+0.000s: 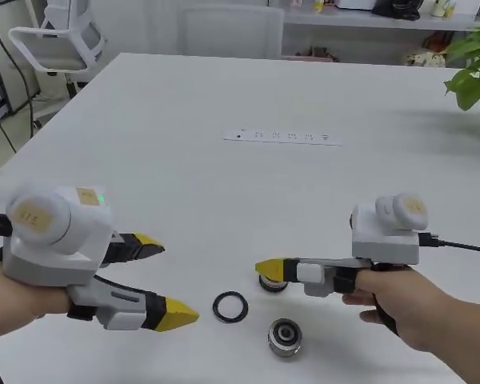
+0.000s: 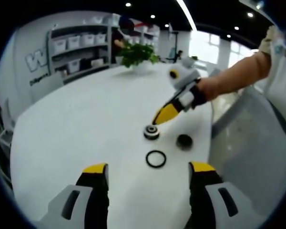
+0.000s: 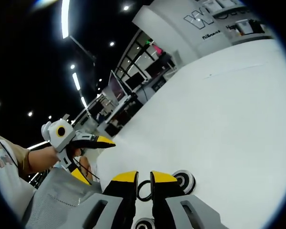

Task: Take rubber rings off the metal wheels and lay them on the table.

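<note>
A loose black rubber ring (image 1: 230, 306) lies flat on the white table (image 1: 224, 184), ahead of my left gripper (image 1: 164, 277). That gripper is open wide and holds nothing. From the left gripper view, the ring (image 2: 156, 159) lies just beyond the gap of the left gripper (image 2: 148, 167). One metal wheel (image 1: 274, 282) sits right under the tip of my right gripper (image 1: 270, 268). A second wheel (image 1: 285, 336) lies nearer to me. The right gripper (image 3: 144, 177) has its jaws almost together with nothing between them, and a wheel (image 3: 183, 180) lies beside its right jaw.
A flush socket strip (image 1: 282, 137) is set into the middle of the table. A green plant (image 1: 474, 68) stands at the far right edge. White chairs (image 1: 60, 40) stand beyond the far left corner. Bare tabletop stretches behind the wheels.
</note>
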Motion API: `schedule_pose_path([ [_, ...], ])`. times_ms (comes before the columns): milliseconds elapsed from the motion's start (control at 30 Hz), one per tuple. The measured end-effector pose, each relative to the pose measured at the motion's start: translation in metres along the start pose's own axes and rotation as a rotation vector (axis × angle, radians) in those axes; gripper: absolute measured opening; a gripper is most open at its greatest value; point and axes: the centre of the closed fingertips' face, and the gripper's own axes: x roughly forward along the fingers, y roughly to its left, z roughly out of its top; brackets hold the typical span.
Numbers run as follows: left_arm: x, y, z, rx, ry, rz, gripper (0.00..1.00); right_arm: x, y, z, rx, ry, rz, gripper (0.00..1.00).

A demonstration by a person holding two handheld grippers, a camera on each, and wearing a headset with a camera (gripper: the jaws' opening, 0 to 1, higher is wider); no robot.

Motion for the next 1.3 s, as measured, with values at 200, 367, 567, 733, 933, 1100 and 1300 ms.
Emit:
schedule_pose_path([
  [200, 0.008, 0.007, 0.007, -0.005, -0.008, 0.007, 0.68, -0.015, -0.014, 0.015, -0.026, -0.045, -0.04, 0.1],
  [367, 0.013, 0.014, 0.009, 0.0, -0.001, 0.012, 0.67, -0.025, -0.021, 0.019, -0.052, -0.064, -0.077, 0.11],
  [567, 0.02, 0.021, 0.012, 0.002, 0.004, 0.019, 0.67, -0.03, -0.029, 0.014, -0.102, -0.045, -0.114, 0.13],
  [733, 0.028, 0.022, 0.014, 0.008, 0.01, 0.013, 0.66, -0.032, -0.036, 0.008, -0.148, -0.023, -0.14, 0.14],
  [933, 0.04, 0.021, 0.016, 0.009, 0.013, 0.0, 0.65, -0.032, -0.046, 0.001, -0.204, 0.014, -0.157, 0.16],
  [1100, 0.051, 0.024, 0.016, 0.009, 0.016, -0.008, 0.64, -0.032, -0.05, -0.004, -0.228, 0.035, -0.157, 0.17],
  [1300, 0.06, 0.019, 0.016, 0.013, 0.028, -0.024, 0.64, -0.026, -0.053, -0.014, -0.298, 0.093, -0.149, 0.18],
])
